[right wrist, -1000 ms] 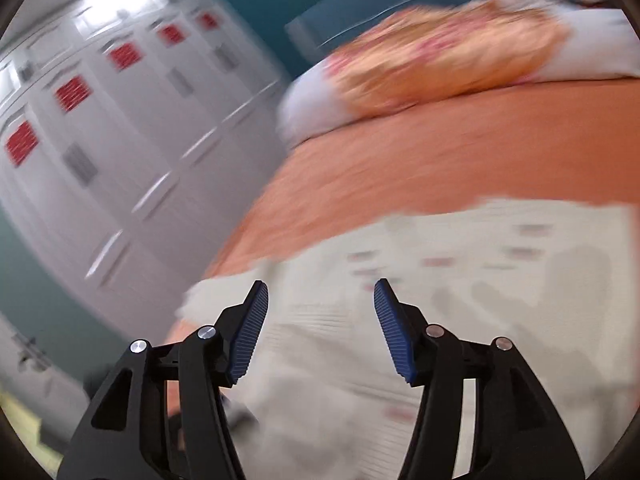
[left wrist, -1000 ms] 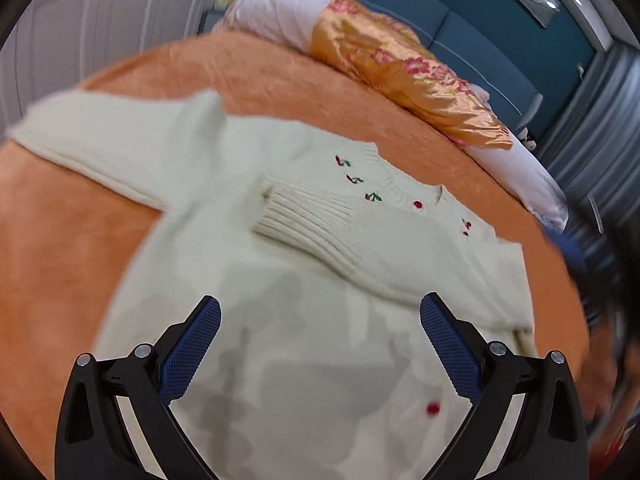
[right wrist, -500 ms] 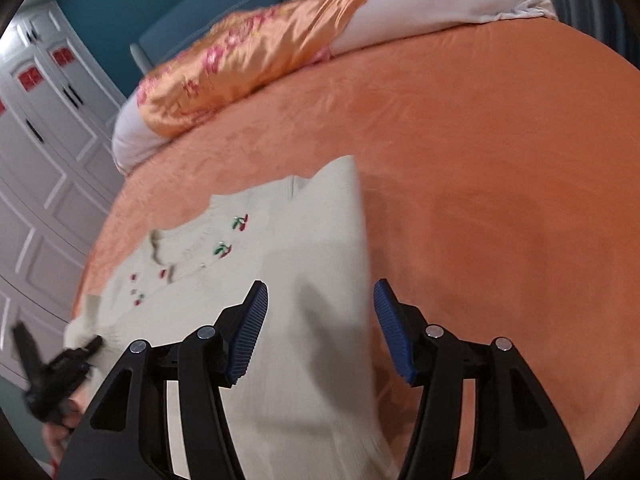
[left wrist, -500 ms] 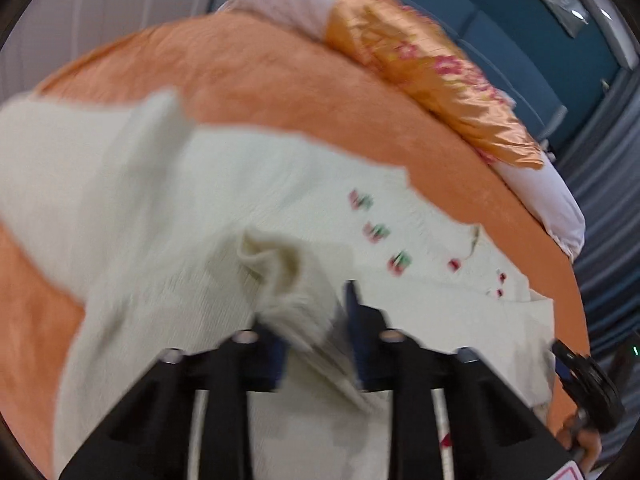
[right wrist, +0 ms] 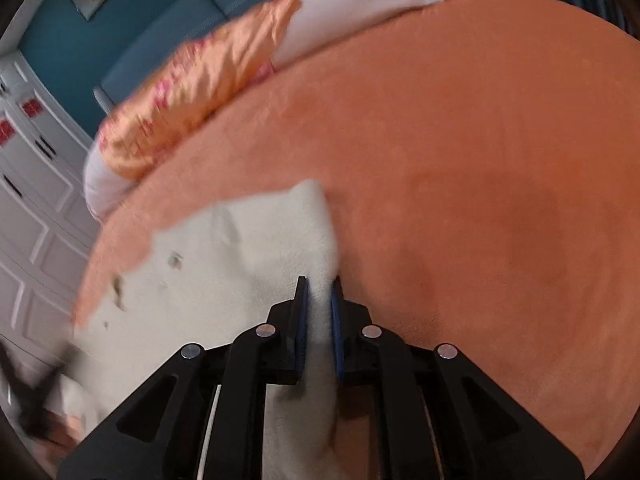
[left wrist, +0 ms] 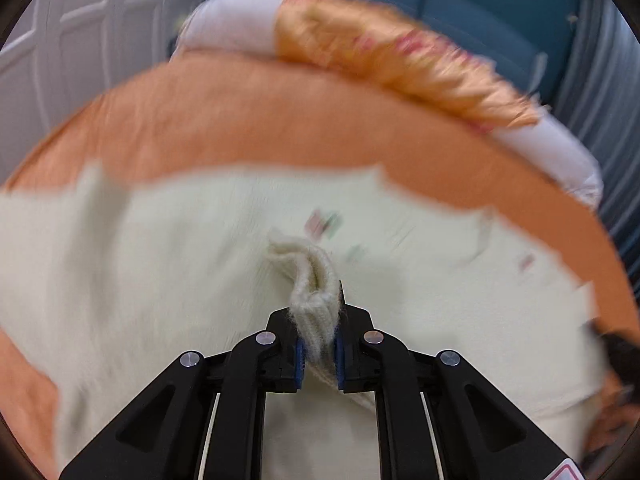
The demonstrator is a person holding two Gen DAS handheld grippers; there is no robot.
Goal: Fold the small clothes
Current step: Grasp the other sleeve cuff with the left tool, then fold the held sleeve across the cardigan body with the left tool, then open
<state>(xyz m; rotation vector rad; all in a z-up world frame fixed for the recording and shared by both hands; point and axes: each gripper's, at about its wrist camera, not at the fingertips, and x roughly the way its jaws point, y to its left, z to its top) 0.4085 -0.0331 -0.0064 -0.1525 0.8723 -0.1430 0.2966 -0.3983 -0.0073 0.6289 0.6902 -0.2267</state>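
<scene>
An orange bed cover [left wrist: 248, 120] fills both views, with a gold flowered pillow [left wrist: 384, 56] at its far end. On it, nearer than the pillow, a cream sweater [left wrist: 160, 248] lies spread flat. The left gripper [left wrist: 318, 344] is pressed together on the sweater's ribbed cuff [left wrist: 312, 280], which sticks up past its fingers. The right gripper [right wrist: 318, 320] is closing, its pads pinching the sweater's edge beside bare cover.
</scene>
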